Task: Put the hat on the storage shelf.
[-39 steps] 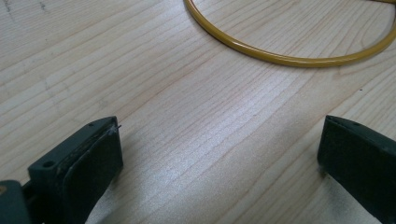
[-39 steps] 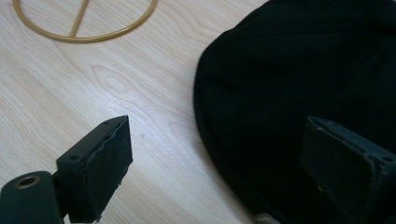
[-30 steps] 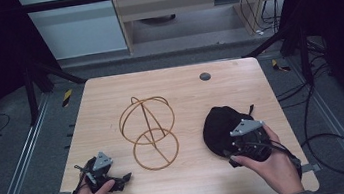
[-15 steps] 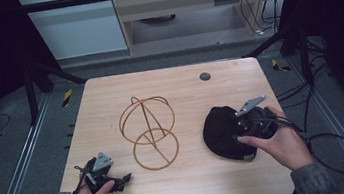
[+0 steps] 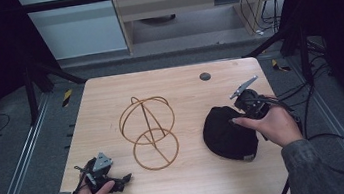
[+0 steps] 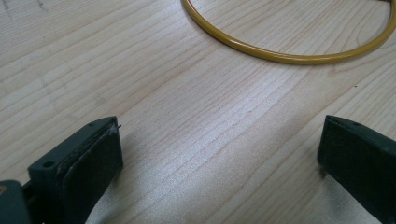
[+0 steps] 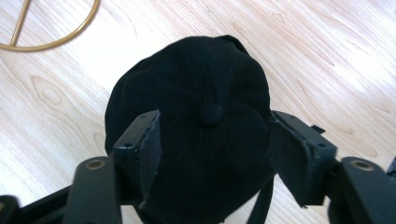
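Observation:
A black cap (image 5: 225, 135) lies crown up on the right of the wooden table (image 5: 196, 184). My right gripper (image 5: 242, 112) hovers over its far right edge, held from the right by a hand. In the right gripper view its jaws (image 7: 215, 116) have just been closing and stand part open, with the cap's crown (image 7: 187, 84) and top button between and below them; the fabric is not pinched. A gold wire stand (image 5: 159, 168) of two rings sits at mid-table. My left gripper (image 5: 120, 180) rests open at the front left, its jaws (image 6: 219, 140) wide apart on bare wood short of the stand's ring (image 6: 280, 57).
A small dark round disc (image 5: 204, 76) sits near the table's far edge. Black cables (image 5: 339, 155) trail off the right side of the table. Metal rails run along the floor on both sides.
My right gripper has moved from the cap's near right side to its far right side and risen a little. The cap and the left gripper have stayed put.

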The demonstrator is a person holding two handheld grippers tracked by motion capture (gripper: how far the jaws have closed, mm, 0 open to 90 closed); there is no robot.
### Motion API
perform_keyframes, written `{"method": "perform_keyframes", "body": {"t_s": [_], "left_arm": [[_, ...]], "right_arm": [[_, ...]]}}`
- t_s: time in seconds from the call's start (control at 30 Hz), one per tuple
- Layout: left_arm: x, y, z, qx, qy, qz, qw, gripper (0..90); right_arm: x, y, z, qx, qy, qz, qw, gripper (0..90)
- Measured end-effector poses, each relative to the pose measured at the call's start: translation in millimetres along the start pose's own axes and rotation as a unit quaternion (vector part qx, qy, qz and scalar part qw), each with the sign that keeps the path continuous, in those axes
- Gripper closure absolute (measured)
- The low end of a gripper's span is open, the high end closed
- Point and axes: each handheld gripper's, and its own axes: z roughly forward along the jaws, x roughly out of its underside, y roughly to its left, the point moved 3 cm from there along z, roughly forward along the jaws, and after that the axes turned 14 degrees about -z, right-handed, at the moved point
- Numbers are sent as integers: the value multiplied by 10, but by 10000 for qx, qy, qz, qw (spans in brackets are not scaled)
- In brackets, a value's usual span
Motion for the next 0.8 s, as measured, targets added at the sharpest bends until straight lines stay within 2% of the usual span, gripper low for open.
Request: {"method": "perform_keyframes", "body": {"t_s": [0.13, 0.23, 0.37, 0.4, 0.47, 0.5, 0.53, 0.6, 0.63, 0.67, 0.73, 0.8], "left_arm": [[0, 0, 0, 1, 0, -2, 10000, 0], [0, 0, 0, 1, 2, 1, 10000, 0], [-1, 0, 1, 6, 2, 4, 10000, 0], [0, 0, 1, 6, 2, 4, 10000, 0], [-1, 0, 1, 6, 1, 4, 10000, 0], [-1, 0, 1, 5, 2, 5, 10000, 0], [-1, 0, 1, 6, 1, 5, 10000, 0], [-1, 0, 1, 6, 1, 4, 10000, 0], [-1, 0, 1, 7, 3, 7, 10000, 0], [-1, 0, 1, 7, 3, 7, 10000, 0], [-1, 0, 1, 9, 3, 7, 10000, 0], [-1, 0, 1, 8, 4, 7, 10000, 0]], "right_arm": [[-60, -13, 81, -46, 80, -62, 9999, 364], [-70, -51, 169, -95, 229, -12, 9997, 366], [-81, -71, 295, -155, 392, -57, 9991, 396], [-85, -74, 357, -179, 519, -93, 9984, 427], [-86, -71, 382, -194, 592, -97, 9980, 439], [-87, -69, 404, -241, 625, -113, 9977, 467], [-93, -70, 426, -307, 632, -146, 9974, 532], [-95, -69, 433, -327, 640, -115, 9973, 559], [-97, -75, 442, -362, 668, -141, 9970, 637], [-97, -75, 442, -362, 668, -141, 9970, 637], [-91, -80, 447, -371, 677, -144, 9969, 717], [-78, -84, 449, -398, 684, -104, 9968, 742]]}}
